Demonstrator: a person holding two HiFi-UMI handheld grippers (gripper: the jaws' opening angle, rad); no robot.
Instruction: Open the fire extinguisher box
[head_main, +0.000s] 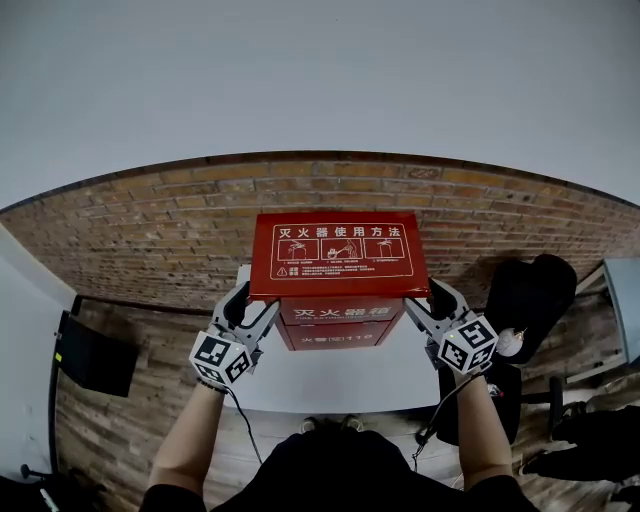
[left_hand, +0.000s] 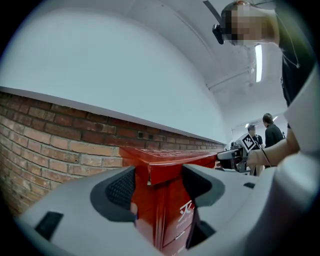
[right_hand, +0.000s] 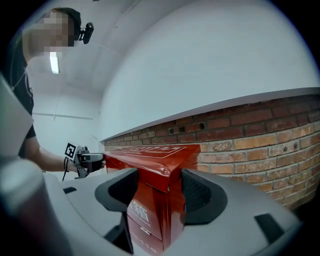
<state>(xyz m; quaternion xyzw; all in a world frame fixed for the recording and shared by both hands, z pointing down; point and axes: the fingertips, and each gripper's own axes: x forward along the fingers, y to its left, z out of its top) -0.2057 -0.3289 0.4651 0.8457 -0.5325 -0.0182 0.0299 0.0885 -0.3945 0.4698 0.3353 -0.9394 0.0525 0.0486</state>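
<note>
My open jaws straddle the fire extinguisher box lid (head_main: 338, 255) corners (left gripper (head_main: 256, 302) nine o'clock, right gripper (head_main: 425, 298) three) for even lifting.

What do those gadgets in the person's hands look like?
Both the left tongs and right tongs are light grey plastic with black ribbed pads inside the jaws. Each carries a white cube printed with black square markers, and a thin black cable trails back from each. The person wears a black top, with no sleeves over the forearms.
</note>
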